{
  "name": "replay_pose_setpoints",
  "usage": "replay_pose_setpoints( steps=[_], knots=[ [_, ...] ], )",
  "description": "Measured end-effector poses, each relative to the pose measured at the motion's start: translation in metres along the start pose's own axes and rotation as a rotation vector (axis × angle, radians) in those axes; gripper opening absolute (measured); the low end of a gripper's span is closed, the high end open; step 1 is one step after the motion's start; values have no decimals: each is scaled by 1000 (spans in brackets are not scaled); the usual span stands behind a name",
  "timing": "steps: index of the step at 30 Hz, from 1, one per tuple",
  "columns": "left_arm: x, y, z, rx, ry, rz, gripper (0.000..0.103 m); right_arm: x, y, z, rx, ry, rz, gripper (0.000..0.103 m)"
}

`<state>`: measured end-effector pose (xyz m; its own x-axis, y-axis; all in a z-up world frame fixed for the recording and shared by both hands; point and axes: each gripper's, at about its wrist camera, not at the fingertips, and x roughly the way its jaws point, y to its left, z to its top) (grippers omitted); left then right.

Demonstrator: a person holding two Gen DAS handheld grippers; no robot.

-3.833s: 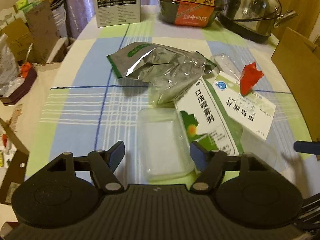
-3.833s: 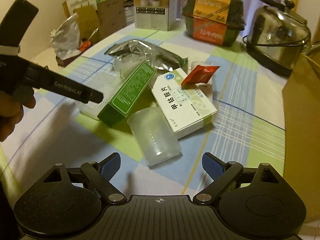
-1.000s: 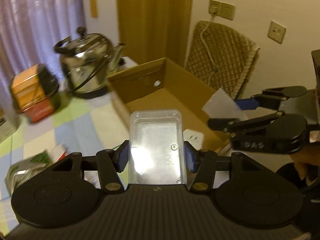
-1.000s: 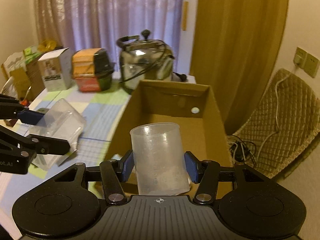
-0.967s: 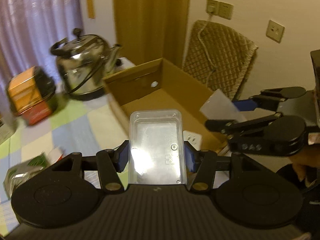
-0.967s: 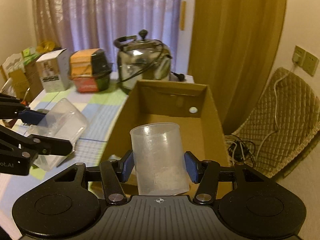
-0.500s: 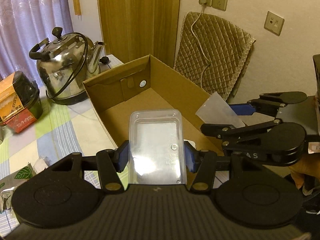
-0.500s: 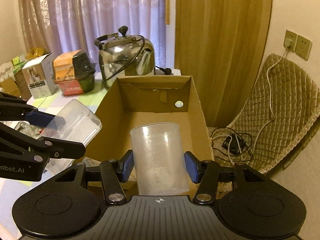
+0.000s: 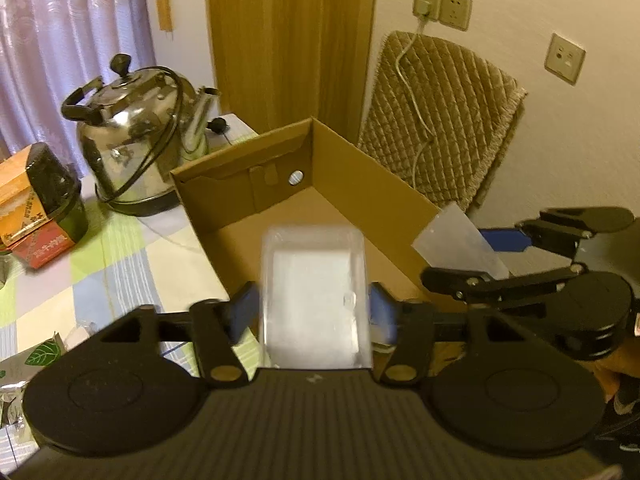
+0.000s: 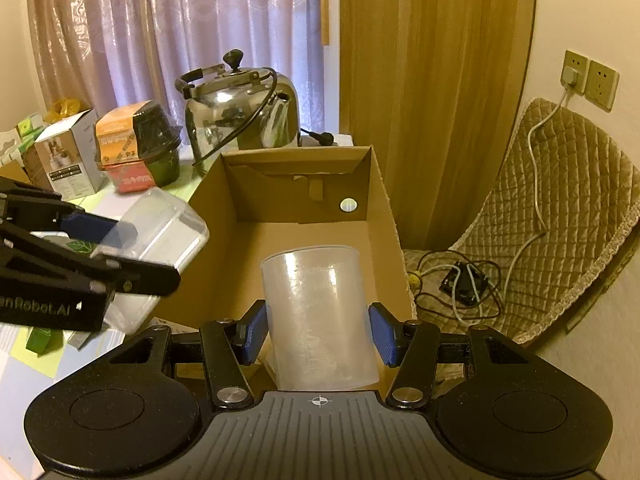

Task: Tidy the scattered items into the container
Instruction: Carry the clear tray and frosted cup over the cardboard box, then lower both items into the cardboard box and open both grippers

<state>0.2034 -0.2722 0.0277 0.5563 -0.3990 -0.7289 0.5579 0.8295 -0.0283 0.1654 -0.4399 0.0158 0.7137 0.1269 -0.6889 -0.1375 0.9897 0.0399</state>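
Both black plastic tongs, left and right, carry blue rubber fingertip pads, brass pivot screws, round disc housings and ribbed grey bodies; white "Robot.AI" lettering marks the left one's side.

The box was of matt brown cardboard. The cup was of cloudy, half-clear plastic, and the tray of clear, glossy plastic. The kettle was of shiny polished metal. The pad was of quilted cloth, and the curtain of thin cloth.
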Motion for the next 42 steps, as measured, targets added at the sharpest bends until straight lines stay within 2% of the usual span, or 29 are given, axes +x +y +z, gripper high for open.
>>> replay_pose_setpoints(
  steps=[11, 33, 34, 35, 36, 42],
  knots=[
    [-21, 26, -18, -63, -4, 34, 70, 2, 5, -1, -10, 5, 1, 57],
    [-36, 35, -32, -93, -14, 51, 70, 16, 22, 8, -79, -3, 1, 57],
    [-36, 36, -33, -94, -14, 52, 70, 18, 23, 9, -86, -8, 5, 64],
    [-37, 37, -34, -96, -13, 53, 70, 20, 23, 9, -90, -13, 7, 84],
    [-37, 38, -36, -99, -12, 56, 70, 20, 22, 10, -87, -25, 2, 89],
    [-39, 43, -45, -119, -2, 66, 70, 13, 19, 9, -56, -31, 7, 89]
  ],
)
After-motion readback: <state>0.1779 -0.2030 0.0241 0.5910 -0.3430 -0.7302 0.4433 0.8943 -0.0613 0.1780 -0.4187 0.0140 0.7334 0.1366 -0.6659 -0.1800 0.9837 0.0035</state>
